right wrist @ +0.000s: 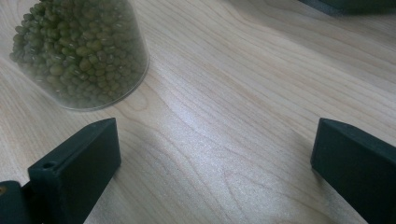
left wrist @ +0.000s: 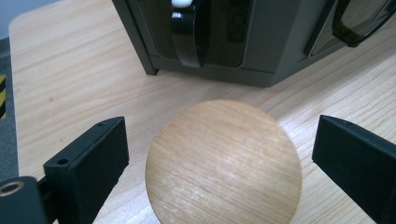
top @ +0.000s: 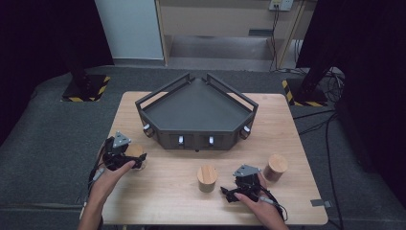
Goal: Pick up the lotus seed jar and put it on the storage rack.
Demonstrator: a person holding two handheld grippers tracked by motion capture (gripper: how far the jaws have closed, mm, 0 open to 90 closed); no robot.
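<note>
Left gripper view: left tool released, jaws spread wide on either side of a wooden-lidded jar, neither pad touching the lid, gaps on both flanks. Just beyond the jar, pale wooden desk, then the dark corner shelf unit with a black clip on its front. Right gripper view: right tool also released, nothing between its jaws but bare desk; glass jar of green mung beans off to the upper left, apart from the near jaw. High view: third wooden-lidded jar just right of the right tool.
</note>
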